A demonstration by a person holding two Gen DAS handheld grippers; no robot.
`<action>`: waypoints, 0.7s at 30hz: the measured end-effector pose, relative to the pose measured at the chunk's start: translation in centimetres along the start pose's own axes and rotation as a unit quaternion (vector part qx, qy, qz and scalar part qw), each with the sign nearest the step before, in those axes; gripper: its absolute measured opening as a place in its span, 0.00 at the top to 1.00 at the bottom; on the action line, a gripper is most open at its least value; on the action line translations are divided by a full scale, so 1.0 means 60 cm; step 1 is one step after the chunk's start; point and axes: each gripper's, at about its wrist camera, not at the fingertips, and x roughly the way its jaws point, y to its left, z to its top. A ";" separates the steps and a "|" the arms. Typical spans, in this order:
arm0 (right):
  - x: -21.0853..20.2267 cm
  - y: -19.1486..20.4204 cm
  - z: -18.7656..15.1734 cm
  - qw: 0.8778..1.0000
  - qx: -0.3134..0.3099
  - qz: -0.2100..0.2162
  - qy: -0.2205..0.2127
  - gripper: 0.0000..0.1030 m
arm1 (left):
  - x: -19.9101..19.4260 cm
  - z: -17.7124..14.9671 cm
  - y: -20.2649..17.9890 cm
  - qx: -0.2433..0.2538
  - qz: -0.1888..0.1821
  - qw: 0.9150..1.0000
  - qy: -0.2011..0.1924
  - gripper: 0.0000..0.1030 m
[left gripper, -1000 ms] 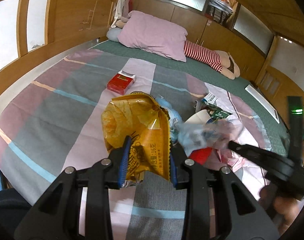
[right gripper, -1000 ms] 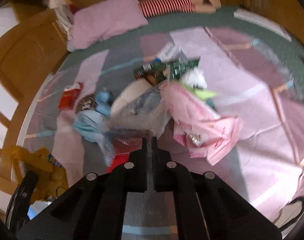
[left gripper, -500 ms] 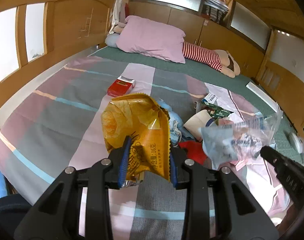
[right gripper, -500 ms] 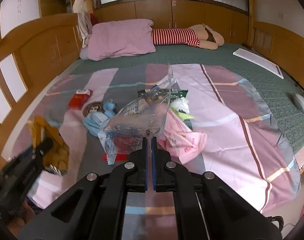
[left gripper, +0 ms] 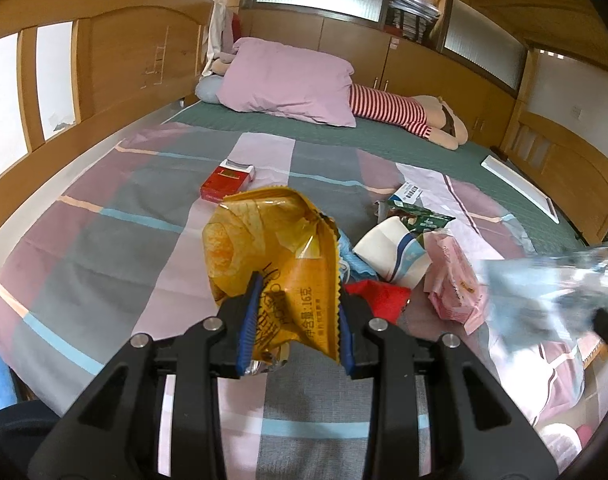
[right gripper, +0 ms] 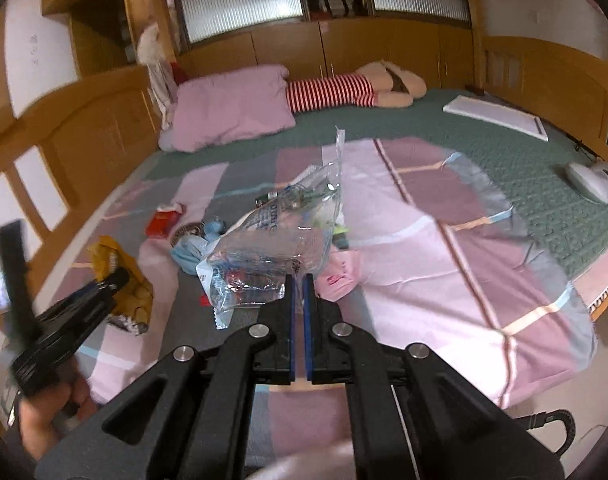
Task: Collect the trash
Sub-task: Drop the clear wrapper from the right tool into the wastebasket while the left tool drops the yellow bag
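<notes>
My left gripper (left gripper: 297,308) is shut on a crumpled yellow chip bag (left gripper: 271,248) and holds it above the bed. My right gripper (right gripper: 298,280) is shut on a clear plastic bag (right gripper: 279,236) and holds it up; the bag shows blurred in the left wrist view (left gripper: 552,284). More trash lies on the patchwork sheet: a red cigarette pack (left gripper: 227,181), a white paper cup (left gripper: 394,248), a pink wrapper (left gripper: 456,280), a red wrapper (left gripper: 378,298), a green wrapper (left gripper: 418,216) and a blue mask (right gripper: 191,252).
A pink pillow (left gripper: 287,80) and a striped doll (left gripper: 400,114) lie at the head of the bed. Wooden bed rails (left gripper: 63,76) run along the left. A white board (right gripper: 496,116) and a white device (right gripper: 594,176) lie on the green mat at right.
My right gripper has lifted the clear plastic bag off the trash pile and drawn it back to the right. My left gripper still holds the chip bag, raised slightly.
</notes>
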 end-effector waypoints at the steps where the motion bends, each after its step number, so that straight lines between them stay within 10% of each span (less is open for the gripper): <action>1: -0.014 -0.008 -0.002 1.000 -0.006 0.000 -0.003 0.96 | -0.001 0.000 -0.001 0.002 -0.001 1.000 -0.002 0.68; 6: -0.086 -0.053 -0.040 0.998 -0.063 -0.011 0.021 0.96 | -0.005 -0.001 -0.007 0.012 -0.007 1.000 -0.005 0.68; 11: -0.091 -0.070 -0.112 0.982 -0.133 0.014 0.133 0.95 | -0.008 -0.004 -0.018 0.026 -0.014 1.000 -0.007 0.68; 15: -0.086 -0.066 -0.139 0.978 -0.142 0.026 0.150 0.40 | -0.008 -0.006 -0.025 0.037 -0.013 0.999 -0.007 0.68; 19: -0.095 -0.069 -0.117 0.986 -0.104 0.060 0.117 0.35 | -0.014 -0.008 -0.033 0.047 -0.030 0.998 -0.012 0.68; 21: -0.099 -0.072 -0.107 0.990 -0.093 0.048 0.099 0.34 | -0.023 -0.006 -0.032 0.040 -0.096 0.994 -0.016 0.68</action>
